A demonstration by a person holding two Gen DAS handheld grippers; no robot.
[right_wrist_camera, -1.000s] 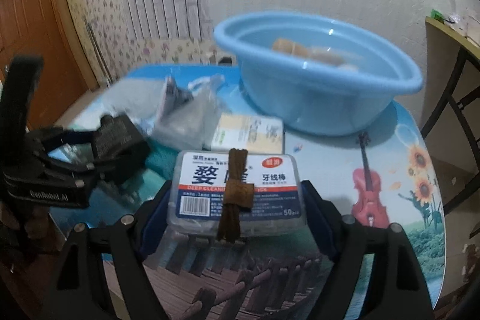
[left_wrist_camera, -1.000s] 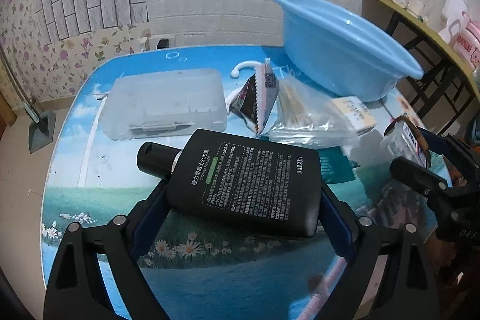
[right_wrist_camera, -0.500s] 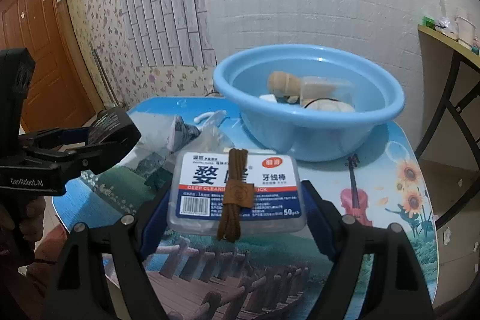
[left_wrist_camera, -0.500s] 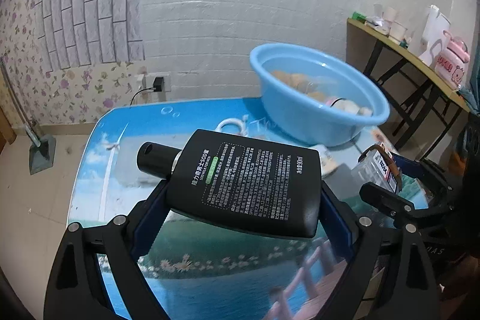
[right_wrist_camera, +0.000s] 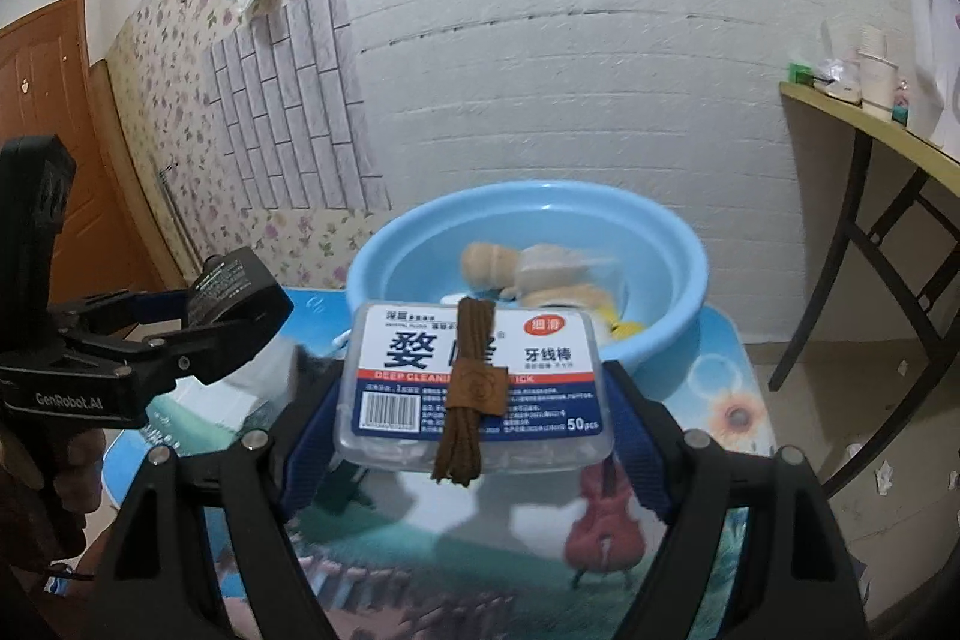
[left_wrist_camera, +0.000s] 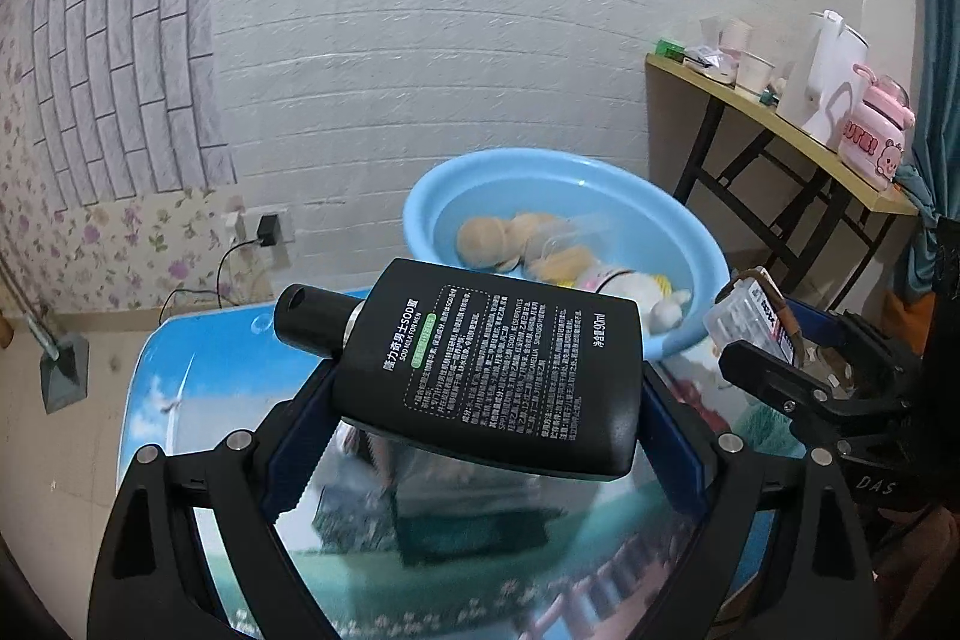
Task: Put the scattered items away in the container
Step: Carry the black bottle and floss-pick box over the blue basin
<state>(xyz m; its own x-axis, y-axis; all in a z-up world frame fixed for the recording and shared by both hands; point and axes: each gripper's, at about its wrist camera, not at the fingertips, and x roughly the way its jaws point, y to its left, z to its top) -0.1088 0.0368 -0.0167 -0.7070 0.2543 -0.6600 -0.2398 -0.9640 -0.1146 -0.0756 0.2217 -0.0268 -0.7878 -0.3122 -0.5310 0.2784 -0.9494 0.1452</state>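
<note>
My left gripper [left_wrist_camera: 486, 400] is shut on a flat black lotion bottle [left_wrist_camera: 498, 370] and holds it high above the table, short of the light blue basin [left_wrist_camera: 432, 196]. My right gripper [right_wrist_camera: 474, 418] is shut on a clear floss-pick box [right_wrist_camera: 540, 370] with a brown lace bundle [right_wrist_camera: 468, 388] lying on its lid. The box also shows in the left wrist view [left_wrist_camera: 750, 310]. The basin [right_wrist_camera: 672, 244] holds a wooden piece [right_wrist_camera: 489, 259], a plush toy [left_wrist_camera: 636, 292] and other items. The left gripper with the bottle shows at the left in the right wrist view [right_wrist_camera: 234, 304].
The printed tabletop [left_wrist_camera: 180, 370] lies below both grippers, with blurred packets [left_wrist_camera: 420, 508] under the bottle. A side table [left_wrist_camera: 780, 118] with cups and a kettle stands at the right wall. A plug sits in the wall socket [left_wrist_camera: 270, 229].
Both grippers have risen and moved toward the basin with their loads. The table items have dropped below view and the basin's inside now shows.
</note>
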